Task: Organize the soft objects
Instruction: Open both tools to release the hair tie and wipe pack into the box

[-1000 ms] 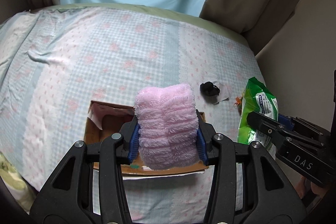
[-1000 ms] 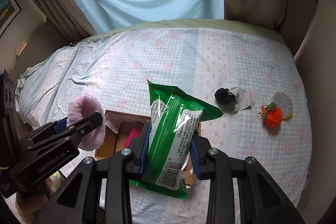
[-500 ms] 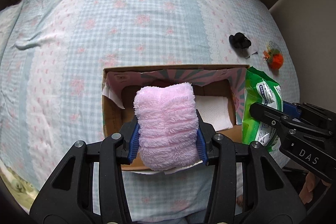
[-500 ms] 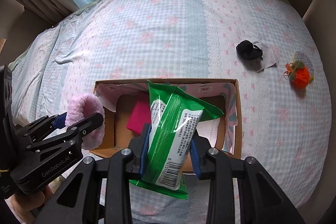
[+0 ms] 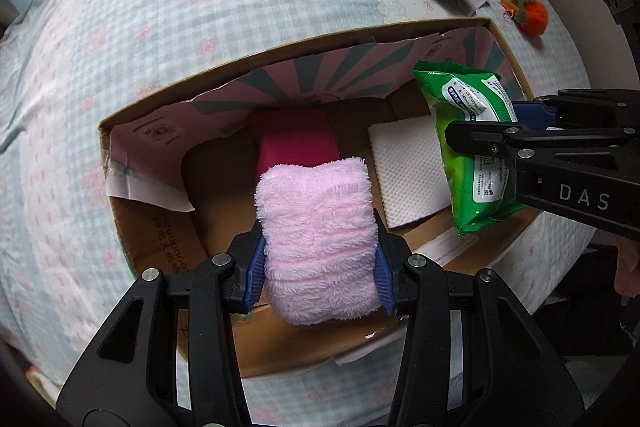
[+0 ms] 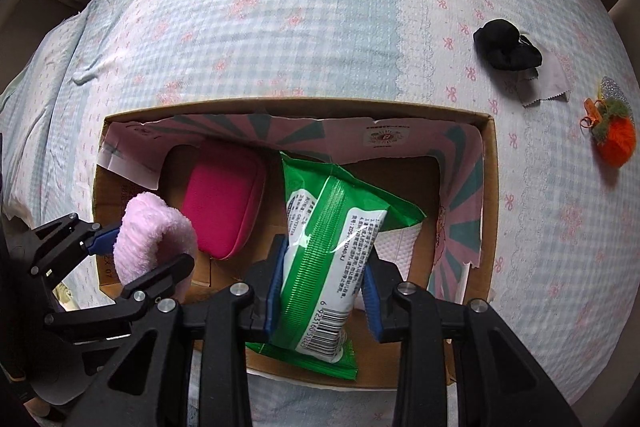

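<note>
Loading the box — both claws full
I am clamping the pink towel (image 5: 318,243) in my left claw (image 5: 318,267) and the green pack (image 6: 328,251) in my right claw (image 6: 325,287) — I should be lowering each into the cardboard box (image 6: 490,187), towel at 9 o'clock beside the magenta pouch (image 6: 224,203).

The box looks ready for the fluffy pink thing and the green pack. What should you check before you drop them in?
1. Left tool grips the fluffy pink roll: ok, pinched between both fingers.
2. Right tool grips the green pack: ok.
3. Both things are over the open cardboard box: ok.
4. Free floor under the pink roll: ok; bare cardboard shows in front of the magenta pouch.
5. Free floor under the green pack: cannot tell; a white pad lies there, and the pack hides the rest.
6. Nothing left on the bed: not ok; the black cloth and orange pompom are outside.
</note>
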